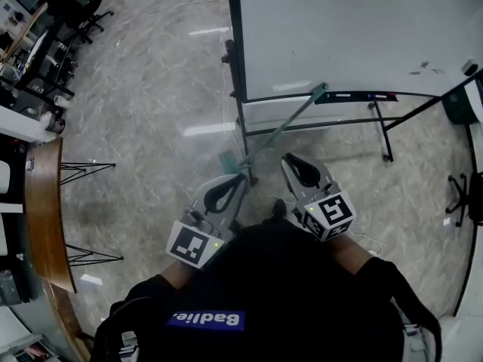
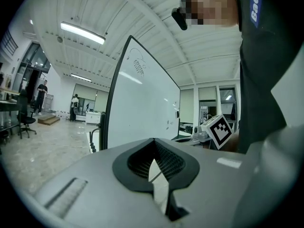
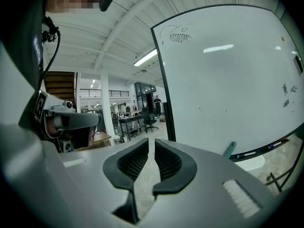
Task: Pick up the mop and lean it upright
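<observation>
While the slim teal-handled mop (image 1: pixel 283 127) leans on the white rolling whiteboard (image 1: pixel 355 29), head on grey marble floor (image 1: pixel 151 89), left gripper (image 1: pixel 238 181) jaws closed empty, right gripper (image 1: pixel 290 161) jaws barely apart, empty; open floor left of the board's edge.

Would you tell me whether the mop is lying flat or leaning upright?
Leaning: the mop has its head on the floor and its handle tip against the whiteboard ledge.

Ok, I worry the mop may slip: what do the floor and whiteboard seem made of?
Floor: polished stone or stone-look tile, grey-veined, showing bright reflected streaks. Whiteboard: smooth glossy white panel, likely coated, with light glare; its dark frame looks like metal tube.
</observation>
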`<state>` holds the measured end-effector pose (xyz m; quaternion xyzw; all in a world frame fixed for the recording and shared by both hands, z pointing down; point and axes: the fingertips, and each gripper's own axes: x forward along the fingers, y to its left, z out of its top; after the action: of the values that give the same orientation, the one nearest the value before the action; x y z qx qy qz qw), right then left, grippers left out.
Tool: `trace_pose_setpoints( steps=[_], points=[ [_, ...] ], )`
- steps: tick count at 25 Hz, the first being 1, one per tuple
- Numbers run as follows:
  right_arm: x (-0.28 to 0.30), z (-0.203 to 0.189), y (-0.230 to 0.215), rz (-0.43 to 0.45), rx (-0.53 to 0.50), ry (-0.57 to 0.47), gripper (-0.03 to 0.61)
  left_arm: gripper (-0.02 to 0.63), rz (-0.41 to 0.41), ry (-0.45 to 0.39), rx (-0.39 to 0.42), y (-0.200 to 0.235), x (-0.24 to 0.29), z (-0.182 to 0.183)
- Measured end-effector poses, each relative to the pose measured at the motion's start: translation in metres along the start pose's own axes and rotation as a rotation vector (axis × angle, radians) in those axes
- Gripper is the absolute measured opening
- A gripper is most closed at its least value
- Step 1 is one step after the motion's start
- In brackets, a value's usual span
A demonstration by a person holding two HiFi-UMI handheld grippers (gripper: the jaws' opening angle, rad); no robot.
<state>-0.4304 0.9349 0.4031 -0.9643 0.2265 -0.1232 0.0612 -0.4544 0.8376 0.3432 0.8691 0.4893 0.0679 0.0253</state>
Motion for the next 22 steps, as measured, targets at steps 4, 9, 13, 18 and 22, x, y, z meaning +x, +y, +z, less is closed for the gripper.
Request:
trace_pose_setpoints(
  steps=[4,9,13,18,22],
  points=[
    [0.005,-0.003,-0.022,0.023,-0.003,0.011,0.054,0.020,0.031,0.005,0.011,-0.002,0.015,0.002],
    [0.016,-0.016,-0.056,0.013,0.002,0.038,0.074,0.020,0.067,0.028,0.019,-0.002,0.030,0.000],
    [0.023,-0.034,-0.086,-0.006,0.028,0.072,0.085,0.020,0.106,0.048,0.030,-0.002,0.034,0.000],
    [0.033,-0.057,-0.119,-0.026,0.046,0.119,0.107,0.020,0.146,0.071,0.038,-0.002,0.038,-0.004],
    [0.041,-0.082,-0.144,-0.047,0.082,0.170,0.119,0.020,0.181,0.087,0.036,0.001,0.037,-0.007]
  ],
)
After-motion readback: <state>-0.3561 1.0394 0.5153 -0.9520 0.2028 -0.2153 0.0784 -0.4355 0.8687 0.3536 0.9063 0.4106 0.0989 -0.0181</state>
